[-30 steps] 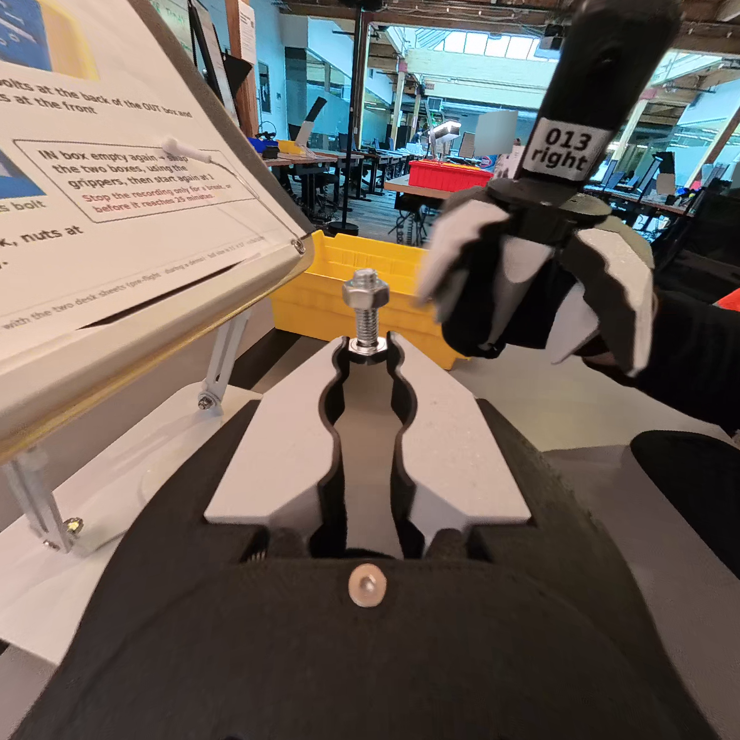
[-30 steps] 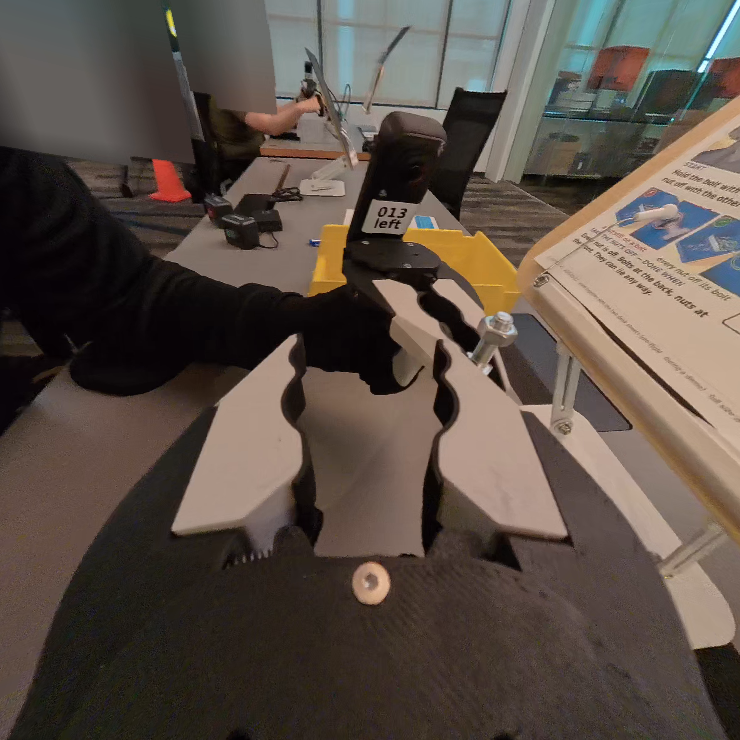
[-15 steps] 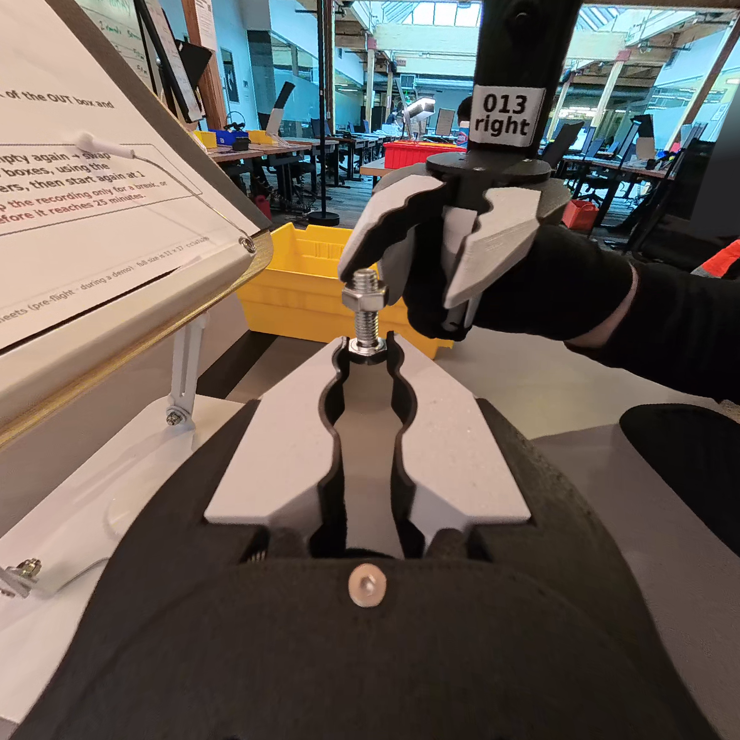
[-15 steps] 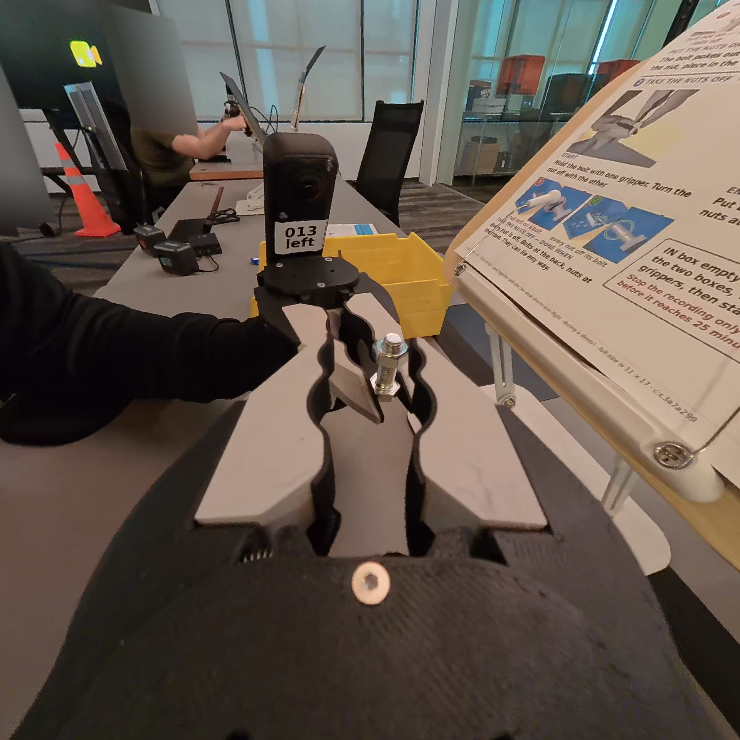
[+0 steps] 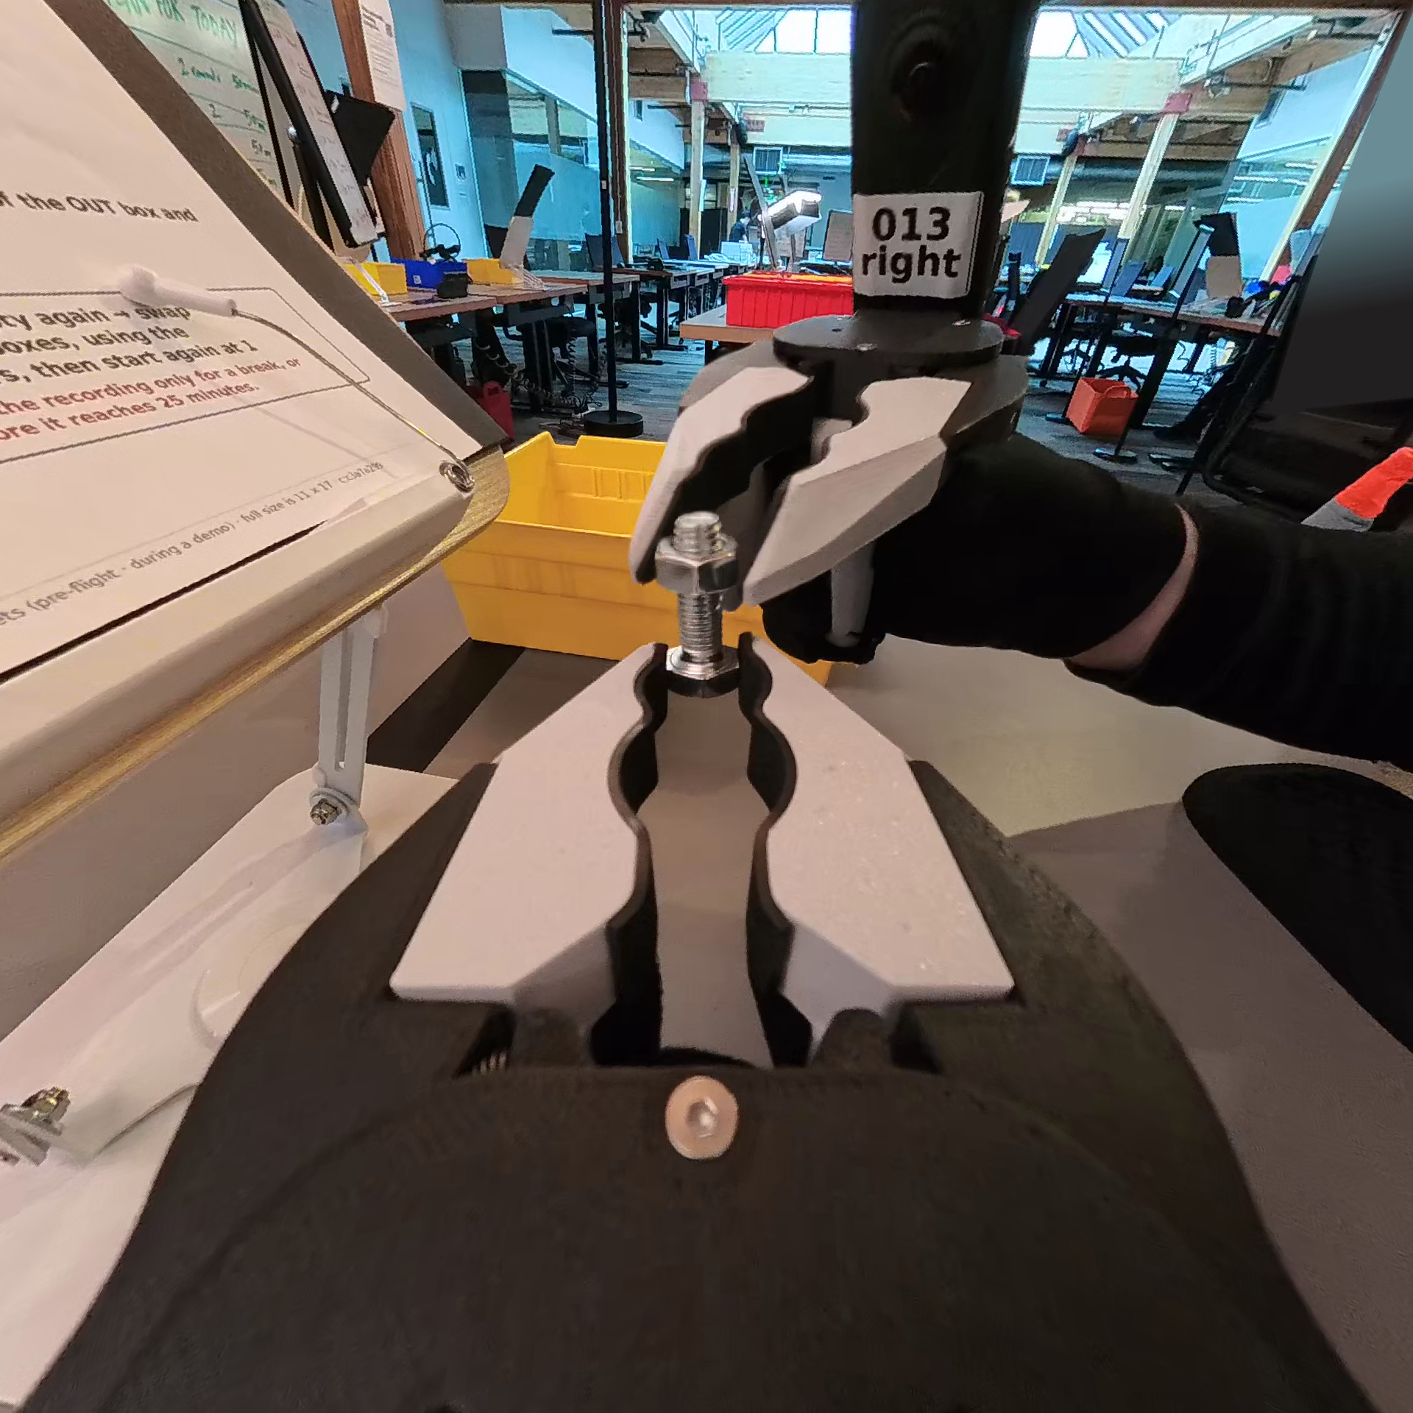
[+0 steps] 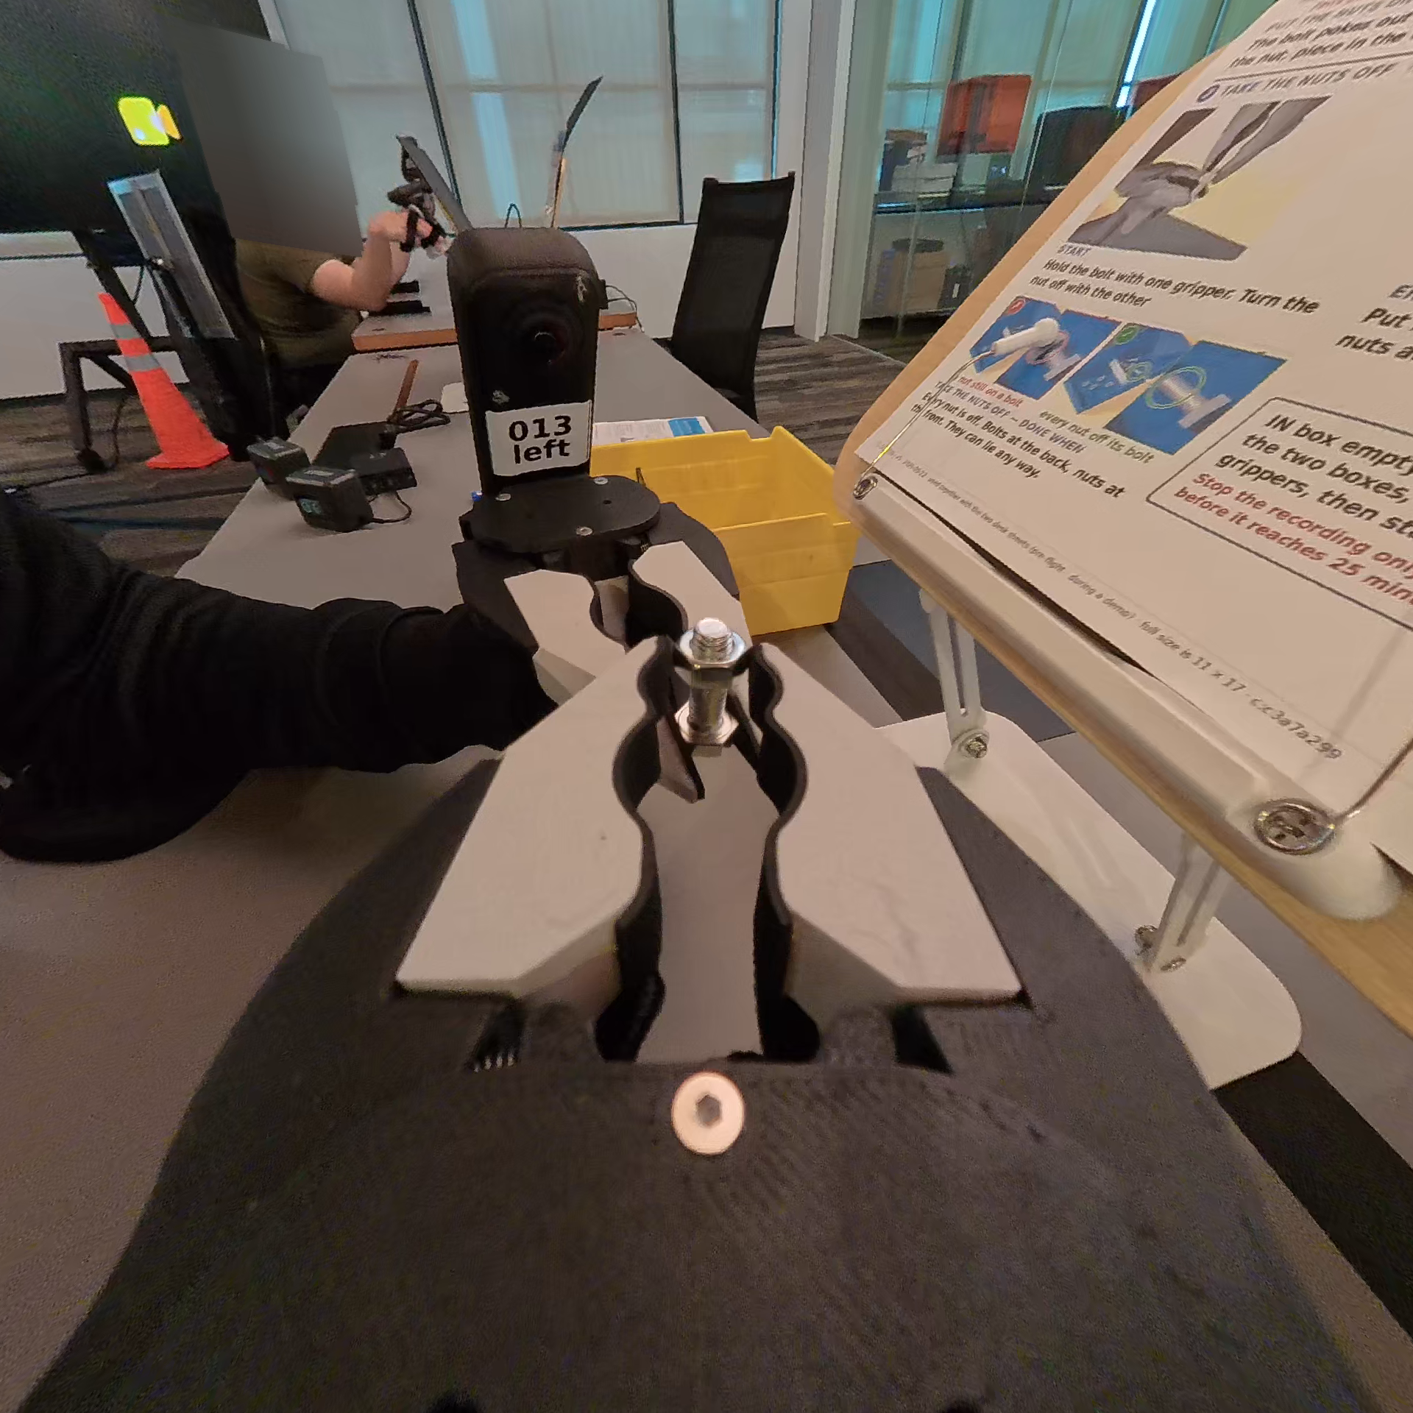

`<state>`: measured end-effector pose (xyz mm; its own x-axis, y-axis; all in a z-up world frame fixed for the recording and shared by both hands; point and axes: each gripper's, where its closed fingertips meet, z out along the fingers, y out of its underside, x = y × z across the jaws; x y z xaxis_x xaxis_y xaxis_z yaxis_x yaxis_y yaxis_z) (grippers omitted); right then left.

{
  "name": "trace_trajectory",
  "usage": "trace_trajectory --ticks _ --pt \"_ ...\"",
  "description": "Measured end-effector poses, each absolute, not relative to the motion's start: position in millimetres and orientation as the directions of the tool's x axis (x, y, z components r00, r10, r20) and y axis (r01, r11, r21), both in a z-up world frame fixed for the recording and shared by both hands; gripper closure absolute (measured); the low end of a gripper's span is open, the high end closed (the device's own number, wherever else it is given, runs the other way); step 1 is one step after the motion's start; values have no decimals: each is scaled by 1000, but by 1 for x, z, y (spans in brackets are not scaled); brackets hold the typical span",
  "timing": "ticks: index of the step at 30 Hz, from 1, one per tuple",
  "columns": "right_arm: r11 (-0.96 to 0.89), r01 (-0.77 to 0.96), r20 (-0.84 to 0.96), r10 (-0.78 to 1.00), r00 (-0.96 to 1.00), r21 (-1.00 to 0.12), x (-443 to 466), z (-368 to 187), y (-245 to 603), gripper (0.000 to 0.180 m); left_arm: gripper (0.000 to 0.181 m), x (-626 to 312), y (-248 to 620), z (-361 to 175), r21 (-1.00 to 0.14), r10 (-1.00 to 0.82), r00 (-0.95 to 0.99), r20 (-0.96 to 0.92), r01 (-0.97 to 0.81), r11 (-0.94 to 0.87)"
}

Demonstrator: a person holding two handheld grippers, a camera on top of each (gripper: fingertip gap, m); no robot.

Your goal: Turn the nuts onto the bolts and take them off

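Observation:
A silver bolt (image 5: 698, 615) stands upright, its head clamped between the tips of my left gripper (image 5: 700, 667), which is shut on it. A silver nut (image 5: 697, 570) sits near the top of the thread, with a little thread above it. My right gripper (image 5: 700, 577) faces the left one and its two white fingers (image 5: 833, 505) close on the nut from both sides. In the right wrist view the nut (image 6: 711, 655) sits between my right gripper's tips (image 6: 709, 662), the bolt (image 6: 704, 707) runs down to the left gripper (image 6: 707, 748). Gloved hands hold both grippers.
A yellow bin (image 5: 562, 550) stands on the grey table just behind the bolt; it also shows in the right wrist view (image 6: 772, 535). A tilted instruction board (image 5: 199, 397) on a white stand (image 6: 1070, 833) is close beside the grippers. A person sits at a far desk (image 6: 306, 306). The grippers are tip to tip, or close to it.
My right gripper came in from the right, open, swung over the bolt and closed its fingers onto the nut. The left gripper kept the bolt upright and still.

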<state>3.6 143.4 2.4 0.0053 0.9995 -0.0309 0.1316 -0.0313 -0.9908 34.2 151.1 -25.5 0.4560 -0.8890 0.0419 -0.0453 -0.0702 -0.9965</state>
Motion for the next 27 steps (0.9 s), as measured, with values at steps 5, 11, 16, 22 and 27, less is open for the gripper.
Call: trace_trajectory --ticks 5,11,16,22,27 --pt "-35 122 -34 999 10 -992 2 4 144 163 165 34 151 -24 -997 -892 451 42 -34 -64" --pt "-14 85 -12 999 30 -996 12 19 144 163 155 35 147 -7 -999 -893 447 50 20 -46" --pt "15 85 24 993 115 -996 53 38 156 162 150 30 149 -5 -998 -887 458 56 32 -47" --pt "-50 234 39 931 362 -971 146 35 209 163 157 26 152 -6 -998 -886 459 70 32 -62" --pt "-199 466 98 837 538 -862 224 -12 249 163 159 25 152 -6 -998 -886 459 69 24 -65"
